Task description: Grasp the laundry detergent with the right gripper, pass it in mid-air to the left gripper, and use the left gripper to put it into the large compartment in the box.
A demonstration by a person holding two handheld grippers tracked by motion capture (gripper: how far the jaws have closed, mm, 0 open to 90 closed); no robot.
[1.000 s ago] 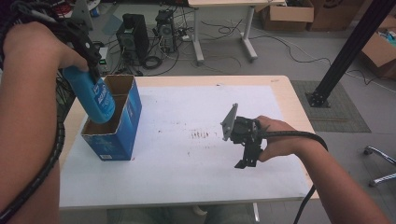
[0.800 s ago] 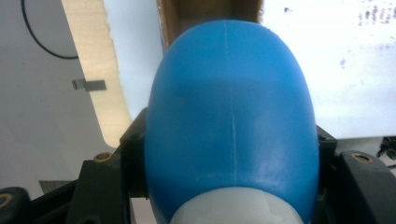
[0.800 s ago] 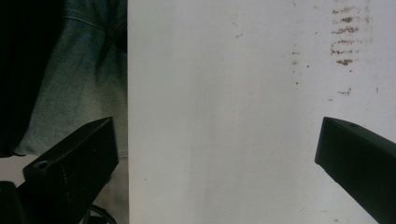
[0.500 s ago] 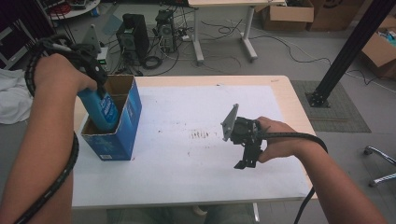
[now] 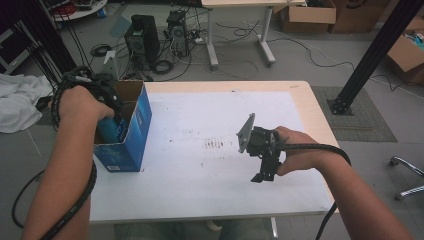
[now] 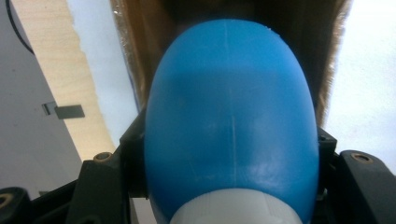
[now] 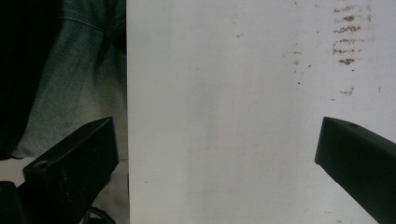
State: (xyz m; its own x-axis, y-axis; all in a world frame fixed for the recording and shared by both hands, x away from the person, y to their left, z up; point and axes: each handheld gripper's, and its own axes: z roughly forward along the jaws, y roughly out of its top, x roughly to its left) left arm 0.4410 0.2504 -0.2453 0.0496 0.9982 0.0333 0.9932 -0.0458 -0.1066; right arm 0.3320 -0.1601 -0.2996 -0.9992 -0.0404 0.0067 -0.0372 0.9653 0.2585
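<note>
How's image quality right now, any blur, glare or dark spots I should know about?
High view: evenly lit, sharp; white table slightly washed out. Left gripper view: blue bottle sits very close, soft-edged, with cardboard box blurred behind. Right gripper view: table surface bright, dark shadowed corner at upper left, jaws slightly soft.

Blue bottle (image 6: 231, 116) with white cap (image 6: 236, 209), blue box (image 5: 131, 137), white table (image 5: 200, 175)

White-topped table (image 5: 210, 190) w/ blue box (image 5: 131, 145) at left edge
</note>
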